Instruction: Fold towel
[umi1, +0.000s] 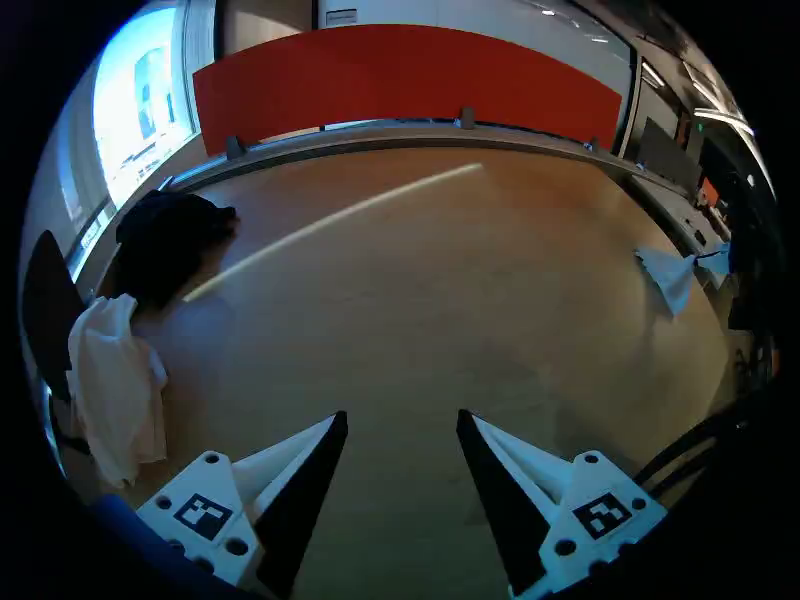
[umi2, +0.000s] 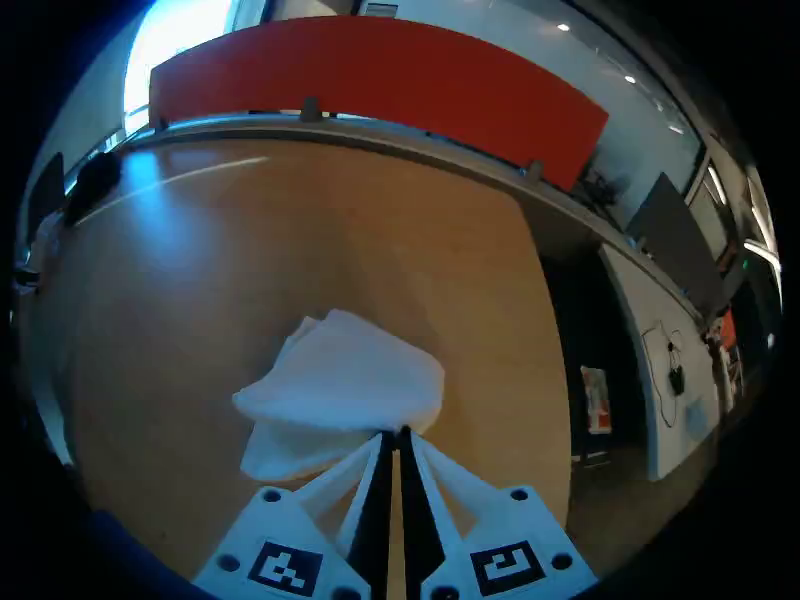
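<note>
While the right gripper (umi2: 392, 437) meets the towel (umi2: 345, 390), both its fingers are clamped on a pinch of white fabric, with nothing but cloth between the tips.

Item 1, towel. White, bunched, unfolded. In the right gripper view it spreads up and to the left from the fingertips in a rumpled fan, with one rounded lobe uppermost and a looser layer beneath it. It lies over the near part of the table (umi2: 250, 250), close to that table's right edge. Whether the bunch rests on the wood or hangs just above it cannot be told. In the left gripper view the same towel (umi1: 668, 277) appears far off at the right rim of the table, as a small pale peak.

Item 2, left gripper (umi1: 400, 415). Fingers spread wide and holding nothing. They are poised over bare wood, well apart from the towel, which lies far to their right.

Item 3, table (umi1: 430, 300). Light wood, wide, with a pale streak of reflected light across it.

Item 4, screen (umi1: 400, 75). Red, standing upright along the table's far edge.

Item 5, black bundle (umi1: 165, 240). A dark, soft heap at the table's left side.

Item 6, white cloth (umi1: 115, 390). It is draped at the left edge just below the black bundle, hanging in folds.
</note>
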